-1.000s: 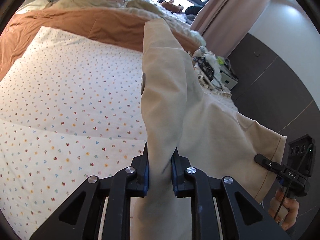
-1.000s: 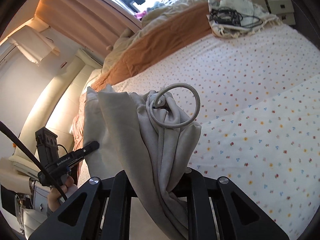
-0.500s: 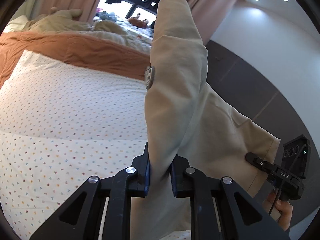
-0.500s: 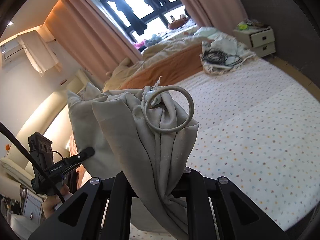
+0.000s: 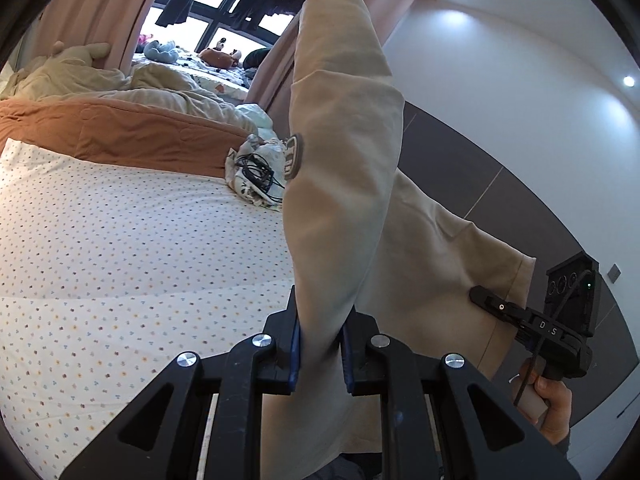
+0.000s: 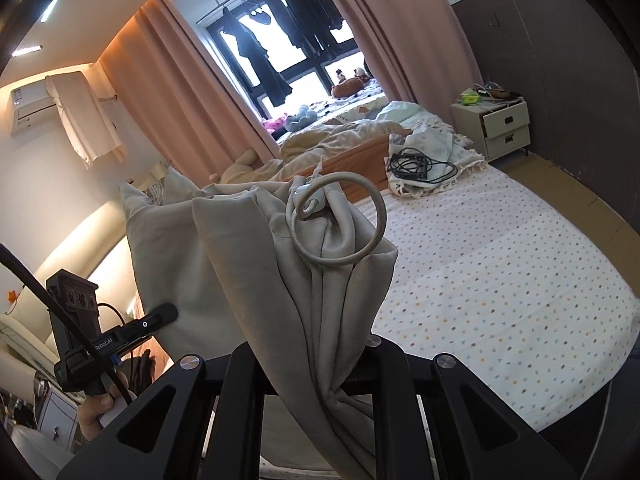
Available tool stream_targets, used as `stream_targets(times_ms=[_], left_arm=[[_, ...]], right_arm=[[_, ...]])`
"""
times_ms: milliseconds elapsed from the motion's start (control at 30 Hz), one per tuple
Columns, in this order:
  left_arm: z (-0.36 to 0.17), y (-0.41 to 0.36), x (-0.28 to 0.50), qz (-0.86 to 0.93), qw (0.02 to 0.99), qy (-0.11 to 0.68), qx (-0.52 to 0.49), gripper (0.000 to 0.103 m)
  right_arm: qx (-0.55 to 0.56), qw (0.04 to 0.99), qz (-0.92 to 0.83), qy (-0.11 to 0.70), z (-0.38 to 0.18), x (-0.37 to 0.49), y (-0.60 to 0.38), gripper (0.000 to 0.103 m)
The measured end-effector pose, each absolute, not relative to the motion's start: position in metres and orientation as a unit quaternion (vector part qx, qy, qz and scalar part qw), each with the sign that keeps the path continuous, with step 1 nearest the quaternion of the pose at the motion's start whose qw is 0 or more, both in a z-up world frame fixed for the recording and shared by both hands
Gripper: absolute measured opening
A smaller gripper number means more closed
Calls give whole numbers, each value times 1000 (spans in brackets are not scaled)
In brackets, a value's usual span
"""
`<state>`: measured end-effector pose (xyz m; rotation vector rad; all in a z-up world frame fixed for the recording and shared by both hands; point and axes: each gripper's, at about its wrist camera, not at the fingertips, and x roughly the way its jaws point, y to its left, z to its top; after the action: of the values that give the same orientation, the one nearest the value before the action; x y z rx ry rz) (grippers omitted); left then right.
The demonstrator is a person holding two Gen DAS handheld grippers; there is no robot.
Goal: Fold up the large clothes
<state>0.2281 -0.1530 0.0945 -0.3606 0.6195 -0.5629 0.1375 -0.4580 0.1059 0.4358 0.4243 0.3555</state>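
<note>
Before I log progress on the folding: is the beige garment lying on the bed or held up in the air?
Held up. Both tongs, left and right, clamp the beige garment above the bed.

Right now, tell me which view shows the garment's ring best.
The right wrist view: the ring hangs in full on the beige garment above the right gripper. The left wrist view shows only plain fabric and a patch; no ring.

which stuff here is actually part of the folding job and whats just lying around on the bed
Part of the job:
- beige garment, held up off the bed
- left gripper, shut on it
- right gripper, shut on it
- dotted bedsheet, the likely folding surface

Just lying about:
- tangled black cables
- patterned cloth under them
- orange blanket
- white nightstand
</note>
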Motion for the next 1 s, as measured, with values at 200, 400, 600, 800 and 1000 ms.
stream_targets(times_ms=[200,400,600,800,1000], left_arm=[[97,-207,236,-282,898,297,-159,17],[97,-271,242,-299,894,299,-151,17],[90,-333,263,-329,881,307,-144,17],[81,-397,278,-353,867,322,-142,17],[68,-449,274,-373,850,341,-147,17]], right_arm=[[209,941,172,202,107,127,-500,9],[194,947,159,200,112,126,-549,9],[202,949,138,198,106,122,-590,9],[209,950,119,200,96,105,-623,9],[199,951,98,215,99,88,-641,9]])
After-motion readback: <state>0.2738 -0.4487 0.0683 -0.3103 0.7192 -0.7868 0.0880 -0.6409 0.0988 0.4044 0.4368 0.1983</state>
